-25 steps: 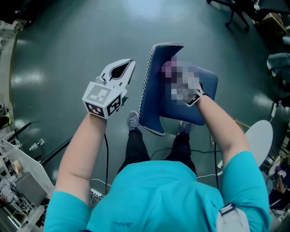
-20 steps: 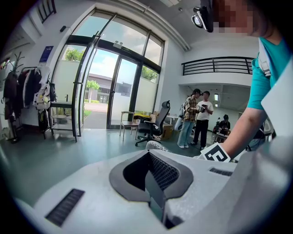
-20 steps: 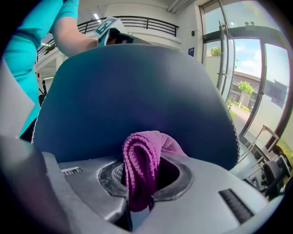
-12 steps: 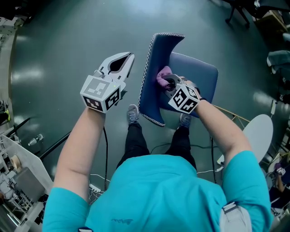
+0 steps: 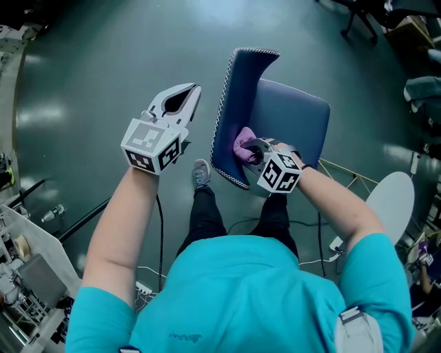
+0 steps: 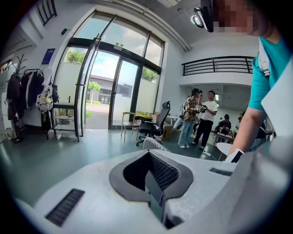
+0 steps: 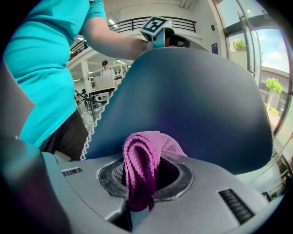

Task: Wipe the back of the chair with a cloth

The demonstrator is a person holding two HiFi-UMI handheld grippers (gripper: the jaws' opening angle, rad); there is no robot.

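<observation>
The blue chair stands below me, its backrest (image 5: 231, 117) edged with white stitching and its seat (image 5: 300, 114) to the right. My right gripper (image 5: 249, 148) is shut on a folded purple cloth (image 5: 242, 143), which presses against the seat-side face of the backrest, low down. In the right gripper view the cloth (image 7: 142, 167) bulges out between the jaws, with the blue backrest (image 7: 197, 105) close in front. My left gripper (image 5: 182, 96) hovers left of the backrest, apart from it, shut and holding nothing. The backrest's top (image 6: 153, 142) peeks over the left gripper (image 6: 153, 183).
A white round table (image 5: 393, 207) stands at the right and a dark office chair (image 5: 358, 17) at the top right. Cables (image 5: 148, 276) and a metal rack (image 5: 27, 269) lie at the lower left. Several people (image 6: 197, 114) stand far off in the hall.
My right gripper has slid the purple cloth down the backrest toward me, from its upper part to its lower part. The left gripper has barely moved.
</observation>
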